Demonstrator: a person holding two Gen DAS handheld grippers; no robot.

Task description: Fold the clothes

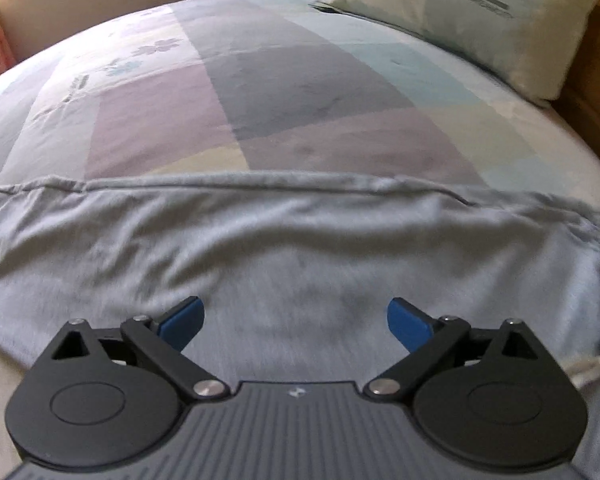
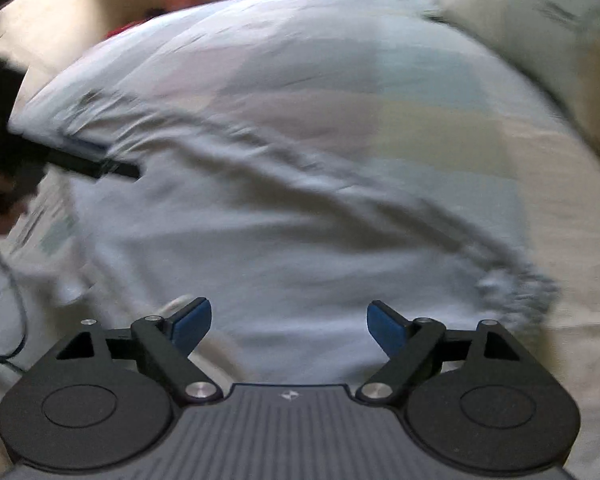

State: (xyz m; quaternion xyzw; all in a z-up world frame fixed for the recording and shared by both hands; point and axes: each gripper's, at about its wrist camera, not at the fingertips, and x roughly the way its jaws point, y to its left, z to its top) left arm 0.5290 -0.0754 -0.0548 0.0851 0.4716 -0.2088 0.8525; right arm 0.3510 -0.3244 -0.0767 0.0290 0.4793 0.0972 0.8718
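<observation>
Both tools are spread wide with nothing between the blue pads: left tool [image 1: 294, 322] and right tool [image 2: 289, 322] hang over the grey garment [image 1: 260, 240], which lies flat across the near side of the bed [image 1: 300, 100], pillow [image 1: 480, 20] beyond it at the bed's far right

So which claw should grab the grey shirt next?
Probably the left claw: it's open right over the grey shirt, with the folded edge straight ahead. The right claw is open too, but its view is blurry.
</observation>
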